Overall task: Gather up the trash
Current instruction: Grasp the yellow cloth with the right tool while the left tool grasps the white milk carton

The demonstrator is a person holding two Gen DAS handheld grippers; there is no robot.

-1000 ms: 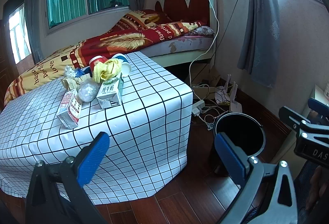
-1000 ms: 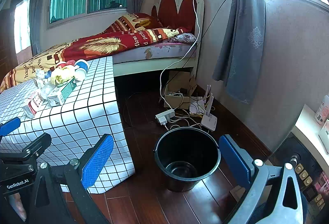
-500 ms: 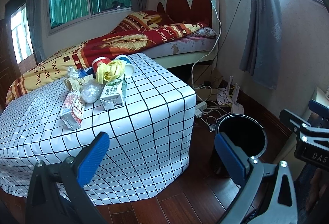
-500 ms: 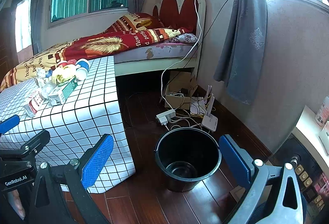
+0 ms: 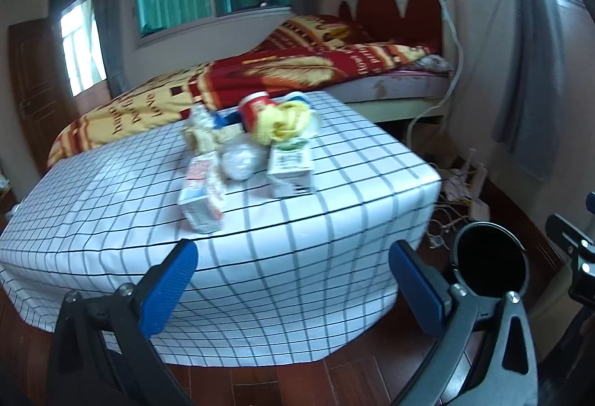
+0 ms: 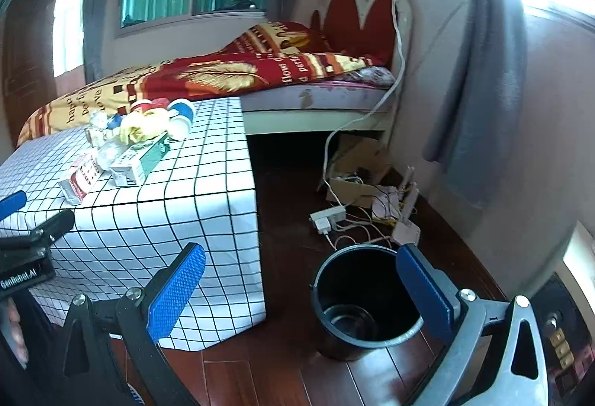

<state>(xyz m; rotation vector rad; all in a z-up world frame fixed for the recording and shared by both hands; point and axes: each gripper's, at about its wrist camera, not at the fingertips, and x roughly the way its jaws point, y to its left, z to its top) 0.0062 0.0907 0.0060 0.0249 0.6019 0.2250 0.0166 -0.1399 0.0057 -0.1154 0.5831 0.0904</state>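
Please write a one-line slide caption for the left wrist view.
Open left gripper faces trash pile on checkered table; black bucket waits beside.

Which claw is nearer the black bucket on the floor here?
The right claw. It is open, just short of the black bucket, looking down into it. The left claw is open too, facing the checked table, with the bucket off to its right.

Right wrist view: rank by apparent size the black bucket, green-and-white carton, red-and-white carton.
1. black bucket, by far the largest, though it is also nearest the camera.
2. green-and-white carton.
3. red-and-white carton, close to the green one; that order is unsure.
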